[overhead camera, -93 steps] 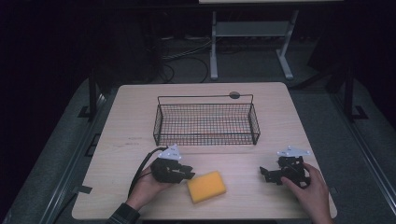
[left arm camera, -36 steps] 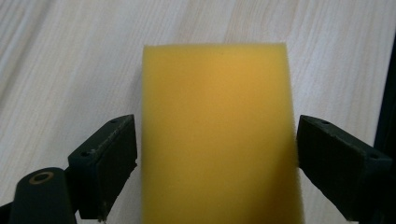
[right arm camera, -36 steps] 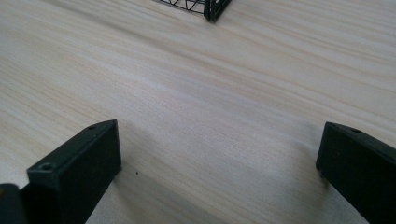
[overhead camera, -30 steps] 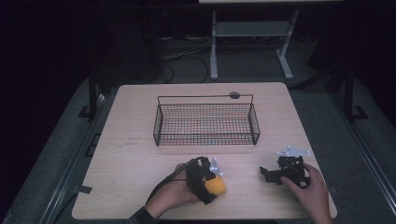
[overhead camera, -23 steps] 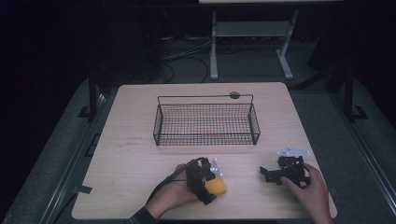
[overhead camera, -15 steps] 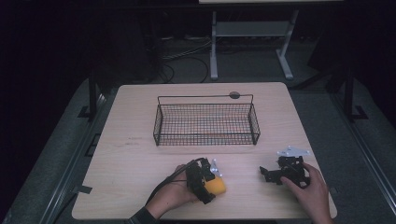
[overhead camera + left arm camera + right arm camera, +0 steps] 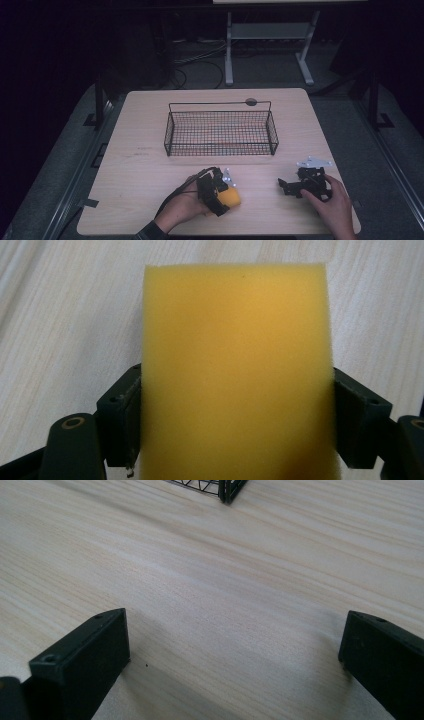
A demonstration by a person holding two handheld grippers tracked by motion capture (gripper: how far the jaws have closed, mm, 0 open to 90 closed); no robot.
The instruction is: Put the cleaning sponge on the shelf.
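Note:
A yellow sponge (image 7: 232, 198) lies on the wooden table (image 7: 150, 165) near the front edge. My left gripper (image 7: 224, 197) reaches over it from the left. In the left gripper view the sponge (image 7: 235, 365) stands between the two black jaws, whose pads (image 7: 131, 415) touch its sides. These jaws have just been closing on it. My right gripper (image 7: 284, 186) rests on the table at the front right, pointing left. Its jaws are wide open (image 7: 235, 650) over bare wood.
A black wire basket (image 7: 220, 104) stands in the middle of the table beyond both grippers; one corner of it (image 7: 222, 487) appears in the right gripper view. A small dark disc (image 7: 251, 102) lies behind the basket. A metal stand (image 7: 265, 35) is on the floor beyond.
Three seconds ago my left gripper lay left of the sponge; it has since moved right onto it. Over the last second both hands have kept still.

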